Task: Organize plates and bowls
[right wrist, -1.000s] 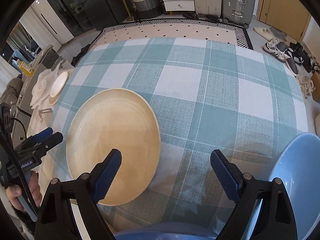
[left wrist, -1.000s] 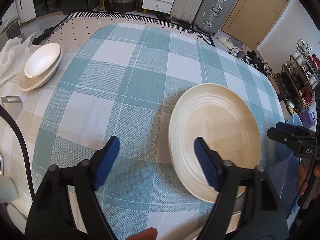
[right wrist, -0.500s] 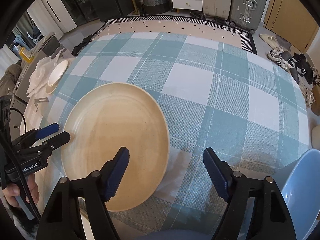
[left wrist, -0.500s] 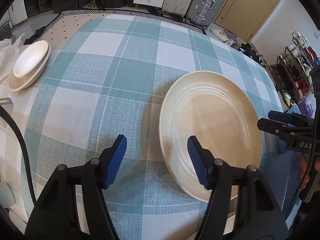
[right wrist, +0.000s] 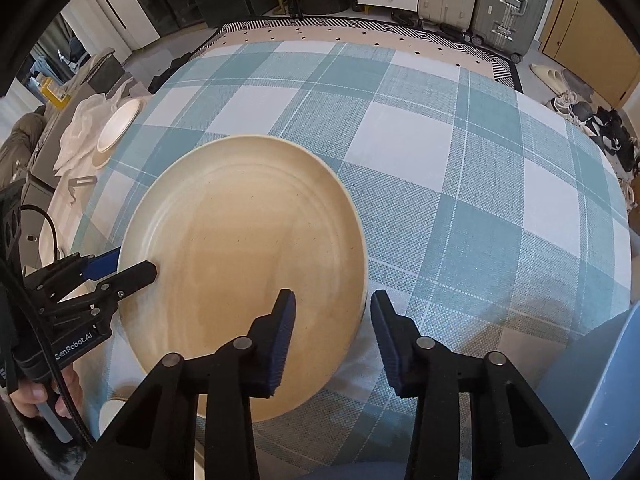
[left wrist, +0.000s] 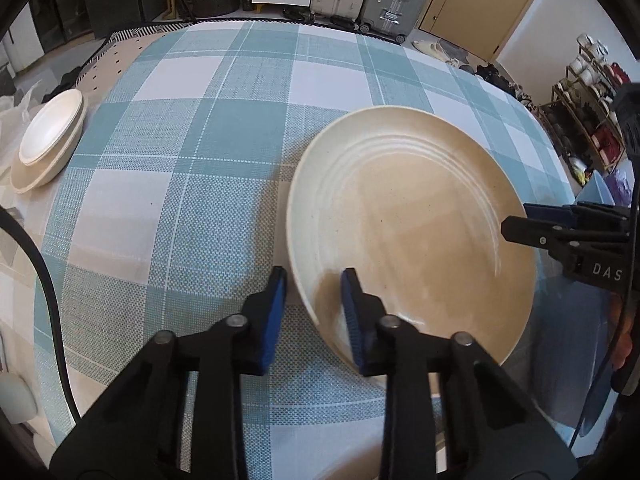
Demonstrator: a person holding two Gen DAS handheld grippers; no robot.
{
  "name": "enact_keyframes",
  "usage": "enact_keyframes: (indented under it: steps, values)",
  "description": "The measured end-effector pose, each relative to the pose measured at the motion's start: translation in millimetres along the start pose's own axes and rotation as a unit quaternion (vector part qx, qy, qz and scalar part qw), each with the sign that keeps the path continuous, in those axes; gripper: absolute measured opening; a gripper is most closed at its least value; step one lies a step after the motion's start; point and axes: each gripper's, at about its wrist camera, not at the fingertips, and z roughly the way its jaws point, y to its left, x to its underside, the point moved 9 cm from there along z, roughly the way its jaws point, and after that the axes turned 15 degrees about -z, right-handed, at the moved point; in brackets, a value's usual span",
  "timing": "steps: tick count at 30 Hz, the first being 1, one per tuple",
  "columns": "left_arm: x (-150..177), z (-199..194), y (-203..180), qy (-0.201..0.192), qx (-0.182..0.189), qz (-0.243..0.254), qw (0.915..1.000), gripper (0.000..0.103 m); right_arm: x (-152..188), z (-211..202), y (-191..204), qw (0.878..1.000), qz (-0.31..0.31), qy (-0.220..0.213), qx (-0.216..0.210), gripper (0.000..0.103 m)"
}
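A large cream plate (left wrist: 400, 208) (right wrist: 240, 220) lies on the teal checked tablecloth (left wrist: 200, 140). My left gripper (left wrist: 313, 280) has its jaws closing on the plate's near left rim, one blue pad outside the rim and one on the plate's inner face. In the right wrist view the left gripper (right wrist: 128, 266) clamps that edge from the left. My right gripper (right wrist: 334, 298) straddles the opposite rim with its jaws closing; a gap still shows at the pads. The left wrist view has the right gripper (left wrist: 516, 222) at the plate's right edge.
A small white bowl stacked on a cream dish (left wrist: 48, 136) (right wrist: 118, 126) sits at the table's far left, beside crumpled white plastic (right wrist: 80, 132). A blue chair (right wrist: 600, 380) stands at the near right. A person's hand (right wrist: 36, 392) grips the left tool.
Both grippers have come down and in toward the plate. Their jaws have narrowed from wide apart to straddling opposite rims, and the left pair now closes on the rim.
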Motion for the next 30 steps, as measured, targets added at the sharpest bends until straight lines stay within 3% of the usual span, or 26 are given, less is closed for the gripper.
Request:
enact_keyframes:
  steps: [4, 9, 11, 30]
  values:
    - [2.3, -1.9, -2.6, -0.007, -0.004, 0.006, 0.9999, 0.017, 1.7, -1.6, 2.0, 1.0, -0.009, -0.001, 0.016, 0.036]
    - [4.4, -4.8, -1.6, -0.011, -0.001, 0.008, 0.9999, 0.016, 3.8, -3.3, -1.3, 0.998, -0.022, -0.01, 0.054, 0.017]
    - [4.8, -7.3, -1.5, -0.015, -0.002, 0.011, 0.9998, 0.016, 4.4, -4.5, -1.2, 0.998, -0.026, -0.016, 0.061, 0.015]
    - [3.1, -56.1, 1.9, -0.057, 0.004, 0.007, 0.9984, 0.015, 6.1, -38.8, 15.1, 0.995, -0.034, -0.053, 0.071, 0.015]
